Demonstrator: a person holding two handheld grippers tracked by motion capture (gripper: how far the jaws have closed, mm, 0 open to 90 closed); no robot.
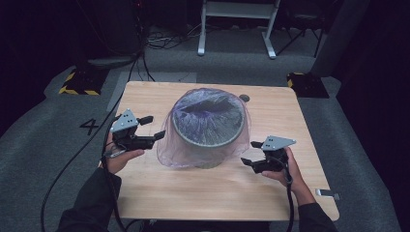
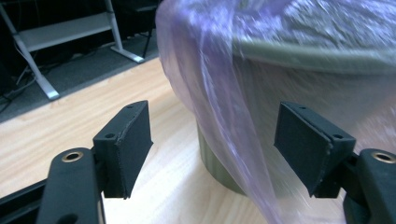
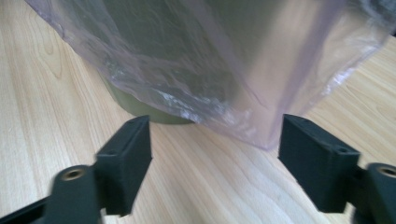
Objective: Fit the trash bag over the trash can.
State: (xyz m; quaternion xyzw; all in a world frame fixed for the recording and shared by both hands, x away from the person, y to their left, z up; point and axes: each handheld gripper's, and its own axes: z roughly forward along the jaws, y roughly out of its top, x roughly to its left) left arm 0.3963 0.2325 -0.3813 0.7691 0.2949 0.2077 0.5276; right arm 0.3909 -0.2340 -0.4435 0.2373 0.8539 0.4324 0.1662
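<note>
A grey-green bin (image 1: 208, 128) lined with a thin purple plastic bag (image 1: 169, 150) is standing mid-surface on the wooden surface (image 1: 203, 188). The left gripper (image 1: 153, 126) is hovering just beside the bag's left side, jaws apart. The right gripper (image 1: 250, 152) is waiting near the bin's right, jaws also spread, gripping nothing.

bin (image 1: 208, 140) mid-table (image 1: 193, 193), left gripper (image 1: 152, 126) left, right gripper (image 1: 250, 153) right

Dark lab or studio, grey carpet (image 1: 43, 125), hazard-striped bases (image 1: 80, 82), floor cables (image 1: 164, 41)
</note>
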